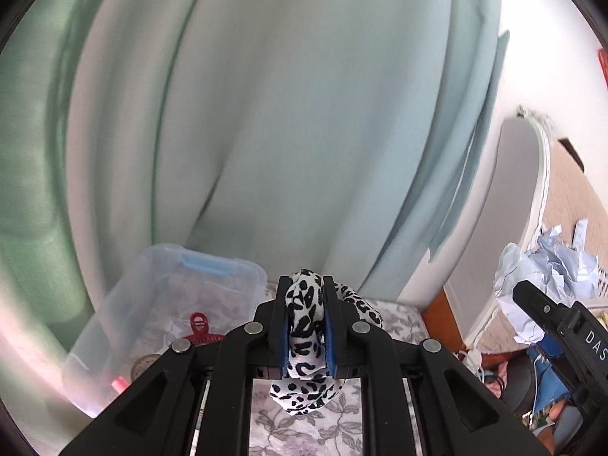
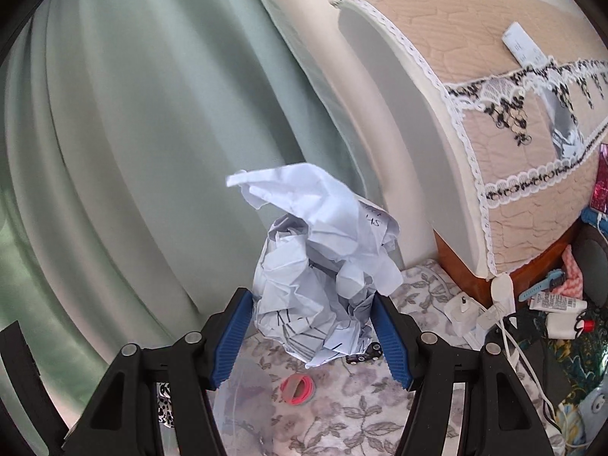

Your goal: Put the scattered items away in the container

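My left gripper (image 1: 307, 326) is shut on a black-and-white leopard-print scrunchie (image 1: 304, 319), held up above the floral bedsheet (image 1: 304, 429). To its lower left sits a clear plastic container (image 1: 159, 304) with a red hair claw (image 1: 201, 328) inside. My right gripper (image 2: 309, 326) is shut on a big wad of crumpled white paper (image 2: 319, 266), its blue pads pressed against both sides, also lifted off the bed. The paper wad (image 1: 547, 285) and the right gripper's finger (image 1: 547, 311) appear at the right edge of the left wrist view. Pink hair ties (image 2: 298, 387) lie on the sheet below.
Pale green curtains (image 1: 285, 114) hang straight ahead. A beige quilted headboard cover with lace trim (image 2: 513, 114) stands at right. White chargers (image 2: 467, 315), cables, a blue watch (image 2: 543, 285) and tubes clutter the bedside at right. A small dark clip (image 2: 364, 355) lies on the sheet.
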Action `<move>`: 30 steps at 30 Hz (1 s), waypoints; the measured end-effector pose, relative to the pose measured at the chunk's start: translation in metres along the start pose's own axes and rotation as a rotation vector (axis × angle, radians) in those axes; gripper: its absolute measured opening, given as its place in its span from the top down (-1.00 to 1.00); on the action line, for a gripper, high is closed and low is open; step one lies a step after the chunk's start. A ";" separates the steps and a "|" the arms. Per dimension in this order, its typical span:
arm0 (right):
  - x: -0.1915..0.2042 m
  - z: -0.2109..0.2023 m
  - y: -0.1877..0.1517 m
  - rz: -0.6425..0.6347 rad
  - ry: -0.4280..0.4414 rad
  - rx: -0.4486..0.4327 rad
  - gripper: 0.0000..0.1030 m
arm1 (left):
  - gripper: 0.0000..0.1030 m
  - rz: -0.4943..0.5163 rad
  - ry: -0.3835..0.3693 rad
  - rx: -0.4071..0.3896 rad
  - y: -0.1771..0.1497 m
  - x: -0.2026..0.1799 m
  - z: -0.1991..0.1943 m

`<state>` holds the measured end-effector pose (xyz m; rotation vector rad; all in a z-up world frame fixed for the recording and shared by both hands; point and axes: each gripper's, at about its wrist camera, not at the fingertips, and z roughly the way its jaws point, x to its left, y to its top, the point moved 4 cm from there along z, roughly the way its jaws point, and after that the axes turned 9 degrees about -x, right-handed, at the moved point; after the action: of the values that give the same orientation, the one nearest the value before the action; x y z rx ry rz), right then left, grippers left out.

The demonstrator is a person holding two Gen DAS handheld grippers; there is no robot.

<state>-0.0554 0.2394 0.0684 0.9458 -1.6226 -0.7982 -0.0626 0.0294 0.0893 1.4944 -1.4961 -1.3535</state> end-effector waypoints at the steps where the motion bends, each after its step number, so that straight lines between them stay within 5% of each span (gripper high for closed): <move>1: 0.008 -0.004 0.002 -0.008 0.015 -0.006 -0.30 | 0.72 -0.011 0.007 -0.013 0.005 0.007 -0.007; 16: 0.120 -0.009 -0.012 -0.154 0.214 -0.004 -0.30 | 0.72 -0.140 0.136 -0.106 0.040 0.106 -0.056; 30: 0.175 0.037 -0.076 -0.284 0.295 0.160 -0.30 | 0.72 -0.233 0.219 -0.019 0.012 0.183 -0.040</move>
<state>-0.1019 0.0508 0.0720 1.3624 -1.3260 -0.6859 -0.0599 -0.1567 0.0697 1.7851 -1.1999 -1.2798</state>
